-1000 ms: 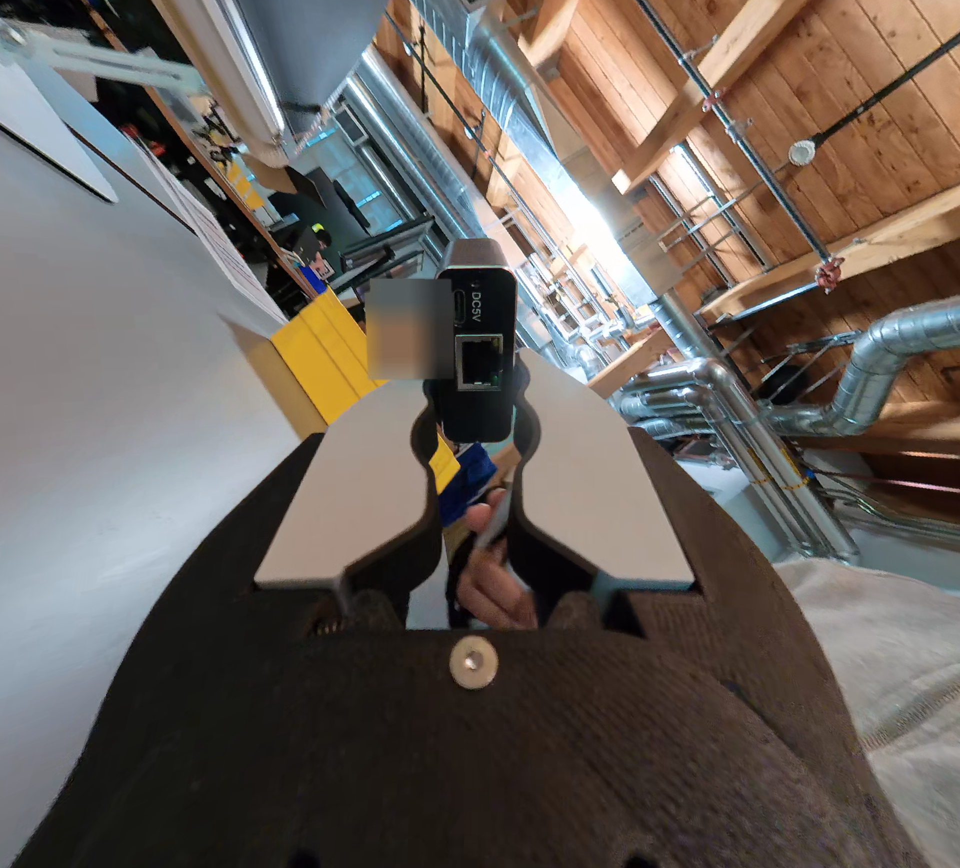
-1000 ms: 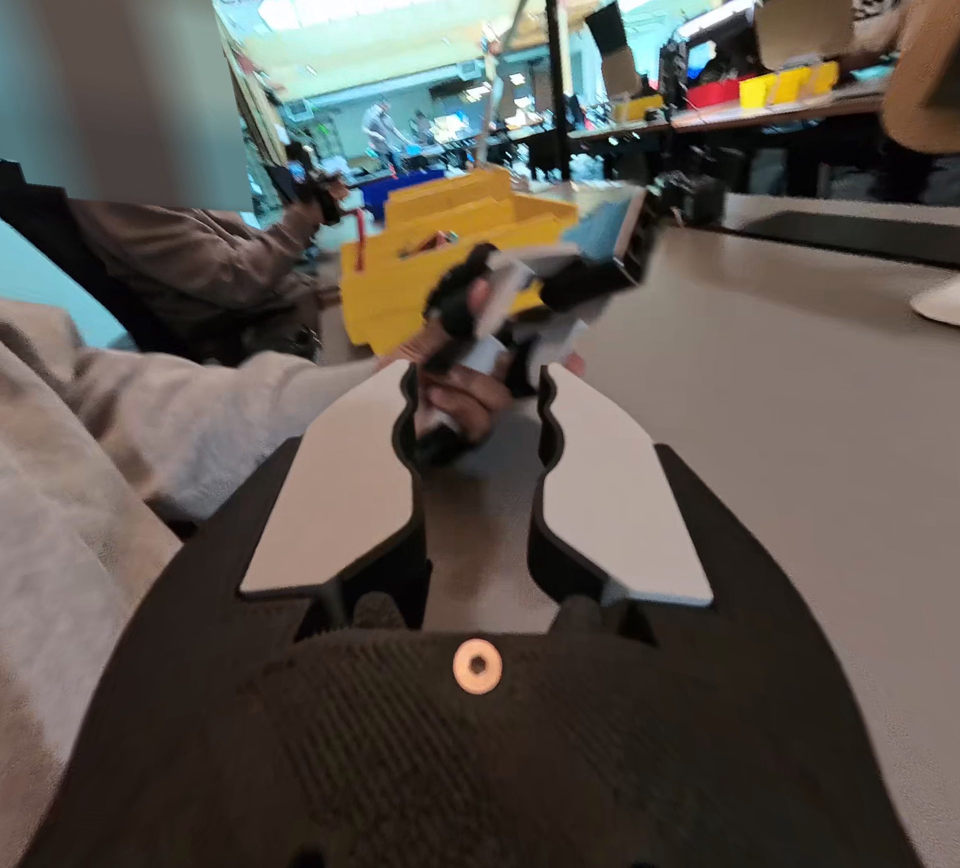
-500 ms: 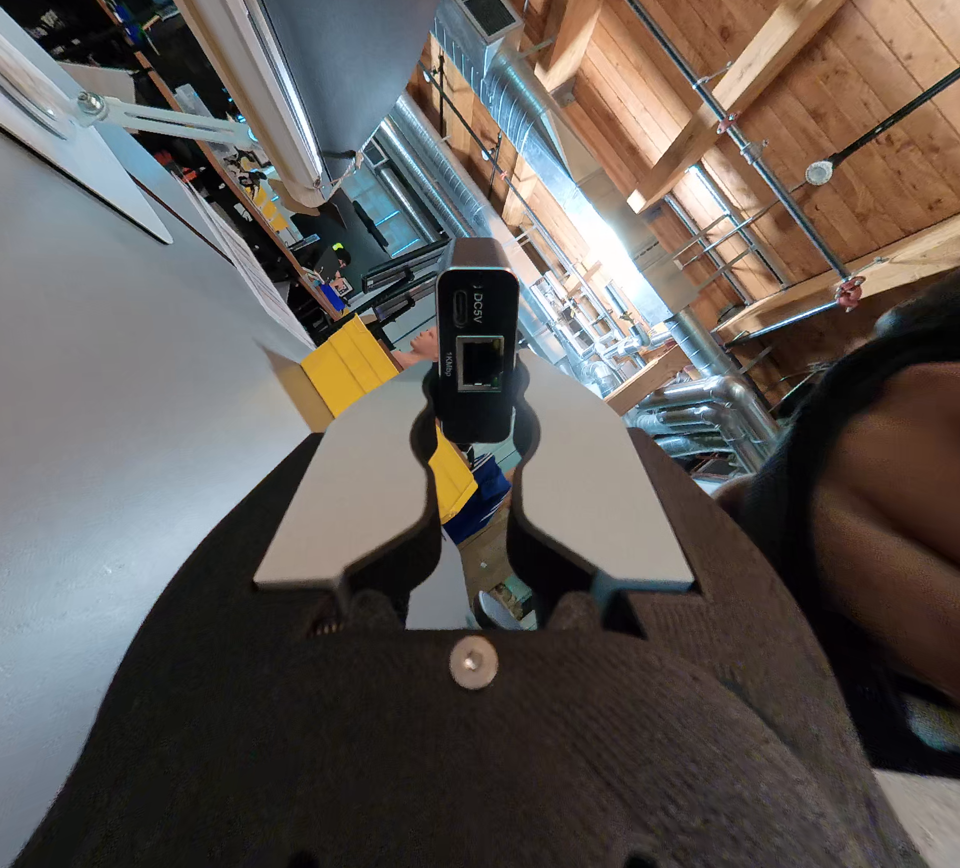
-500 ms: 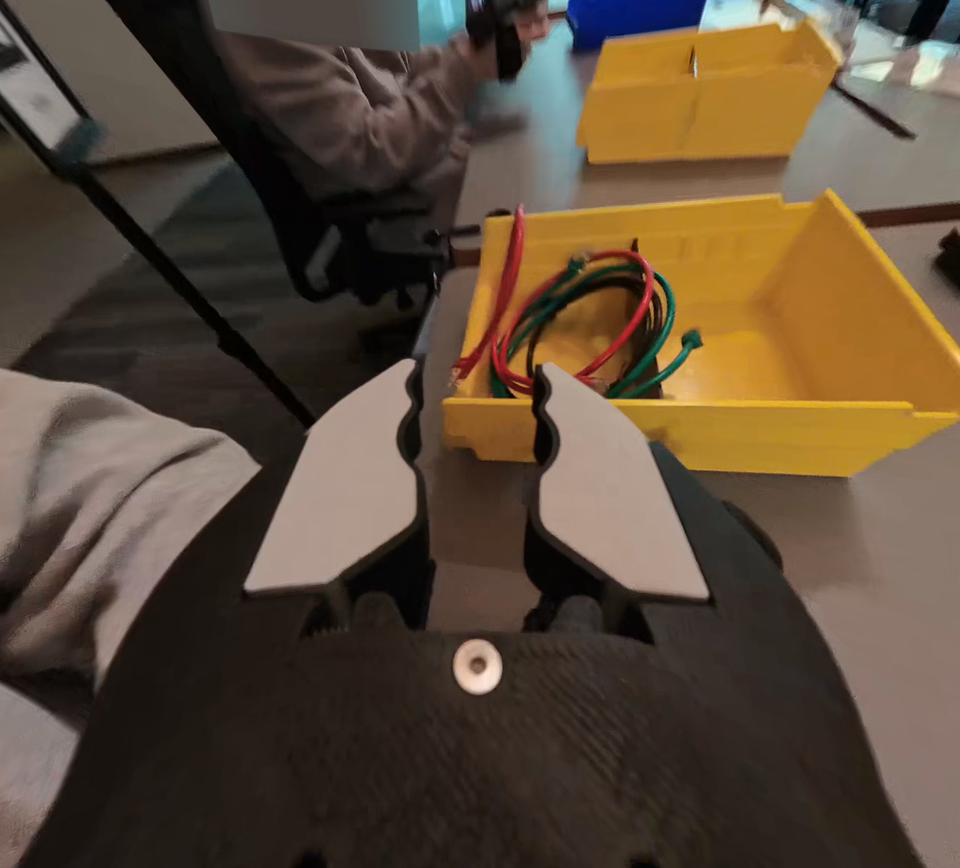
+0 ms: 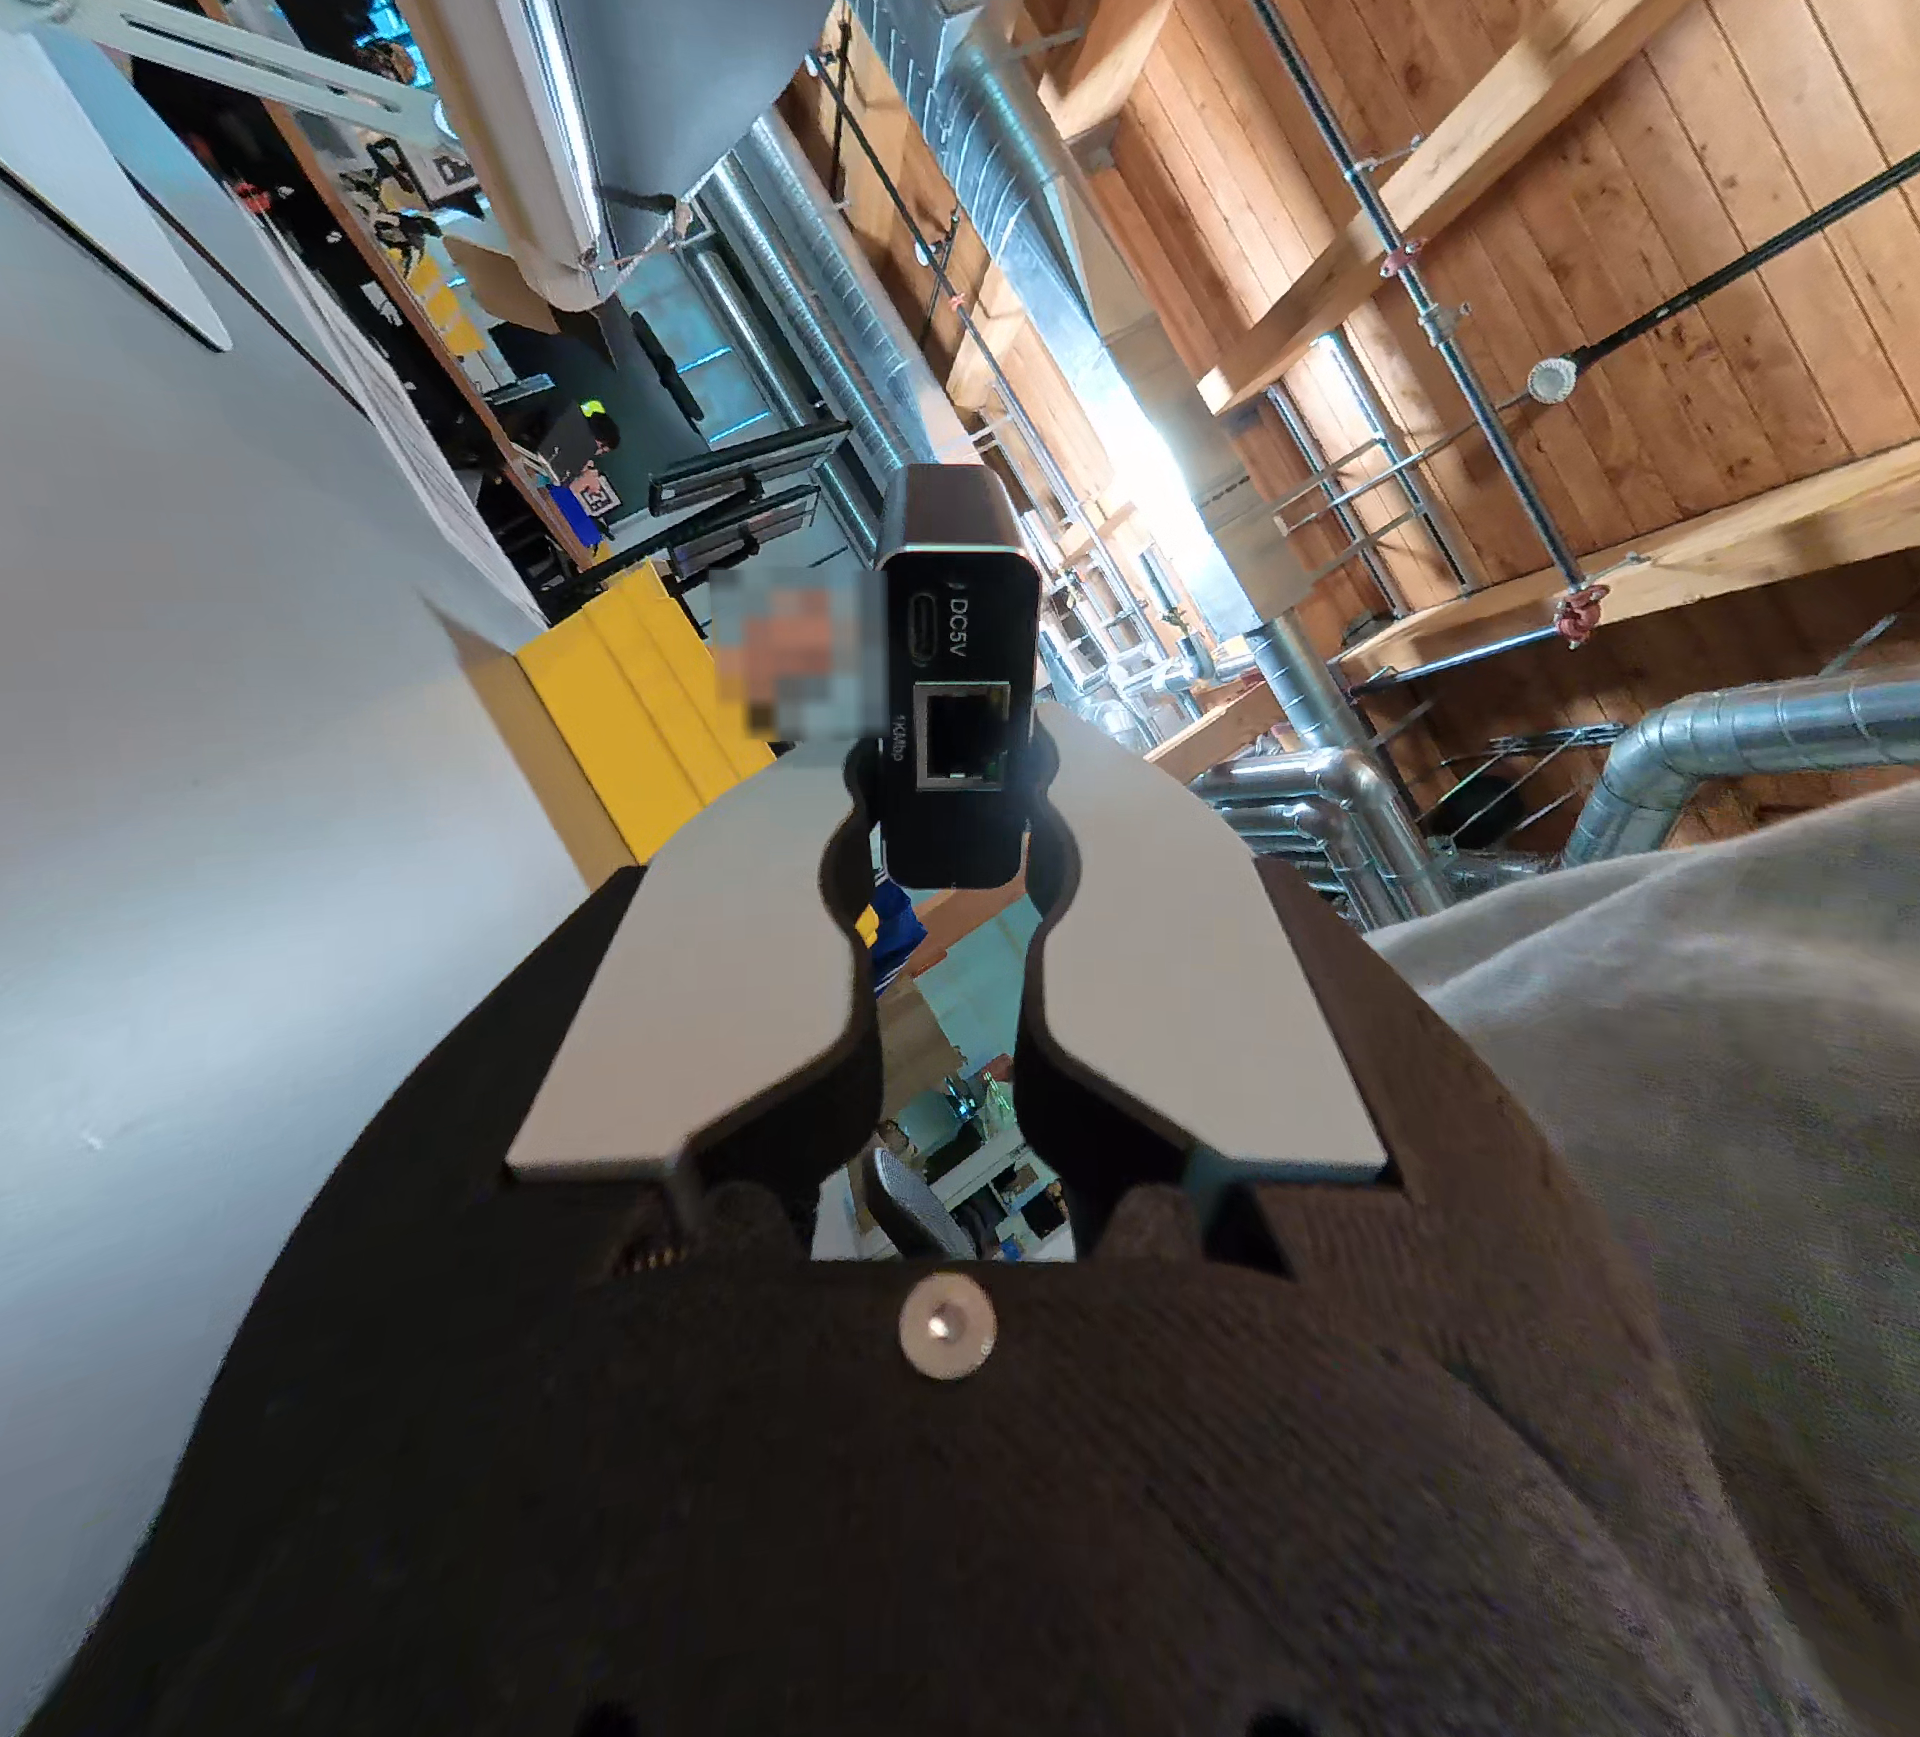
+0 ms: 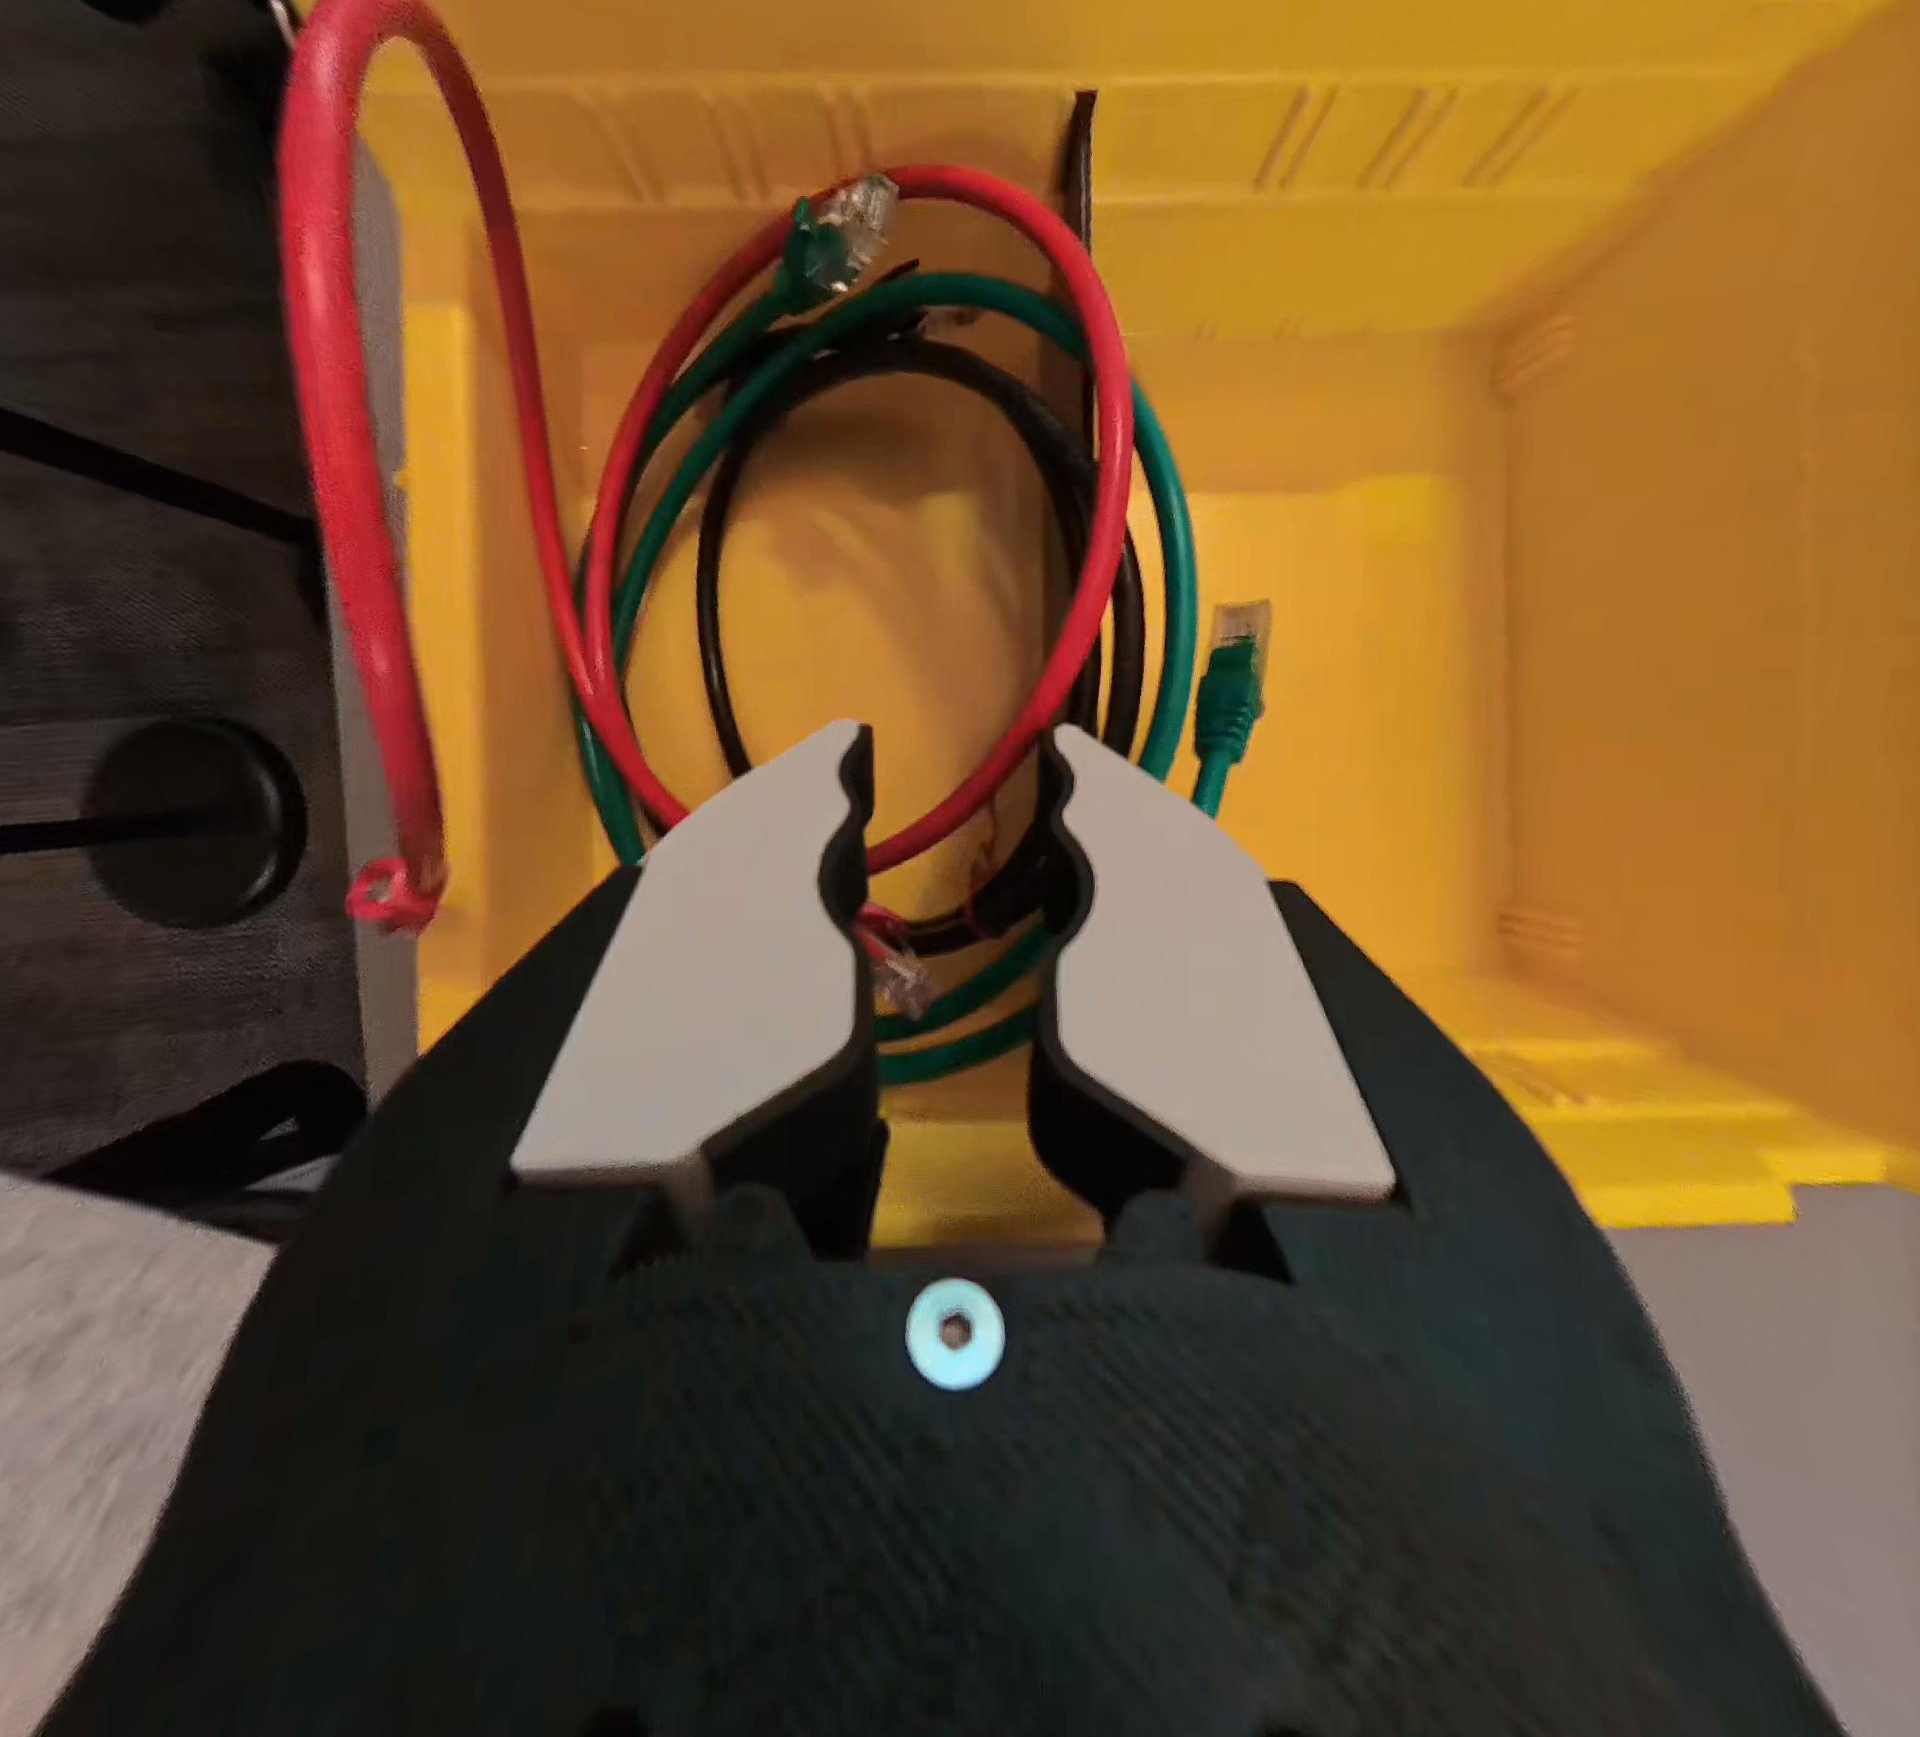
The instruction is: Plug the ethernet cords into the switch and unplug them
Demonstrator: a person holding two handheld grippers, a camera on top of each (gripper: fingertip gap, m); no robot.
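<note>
While left gripper [image 5: 956,783] clamps switch [image 5: 958,700], right gripper [image 6: 958,783] gapes above binned cords [image 6: 1081,399].

The switch [image 5: 956,731] is black. The bin [image 6: 1558,544] is bright yellow, holding a red cord [image 6: 343,461], a green cord [image 6: 1174,524] and a black cord [image 6: 717,565]. The fingers [image 6: 727,949] are grey.

Dark switch [image 5: 956,721] upright, cords [image 6: 883,544] coiled in bin [image 6: 1662,544]

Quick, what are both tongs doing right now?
Left tongs: shut on the switch.
Right tongs: open, empty, over the cords in the yellow bin.
</note>
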